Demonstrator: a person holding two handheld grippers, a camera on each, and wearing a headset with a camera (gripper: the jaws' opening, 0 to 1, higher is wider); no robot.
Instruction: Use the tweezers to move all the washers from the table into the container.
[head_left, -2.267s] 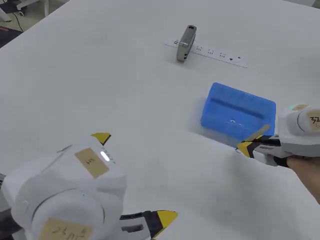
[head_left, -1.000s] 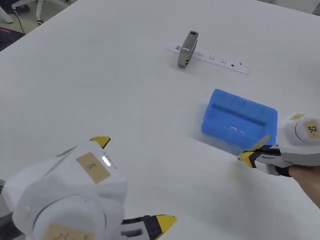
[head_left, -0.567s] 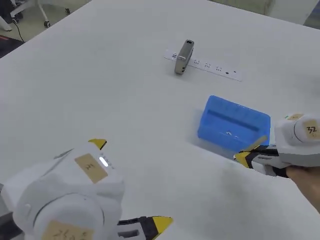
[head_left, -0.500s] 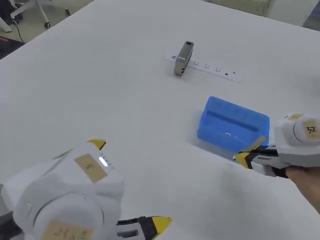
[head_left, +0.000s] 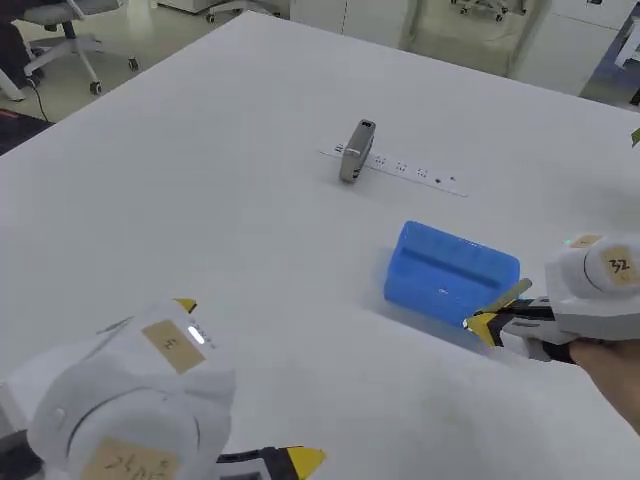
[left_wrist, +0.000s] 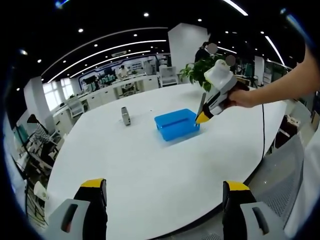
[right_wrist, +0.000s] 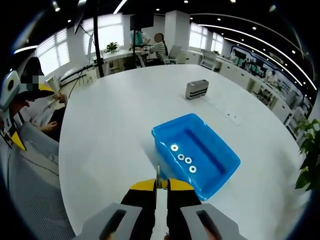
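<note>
Though tight on tweezers, right claw just beside container.

Four washers lie in the one blue container. There is one pair of tweezers. The table also carries one gray metal box and one power strip.

White table, big, rounded edge in both gripper views. Blue container sits directly on it. Beyond the container, well apart from it: flat white socket strip on the tabletop. Small grey box stands upright at the strip end farthest from the container; on it or just beside, can't tell.
</note>
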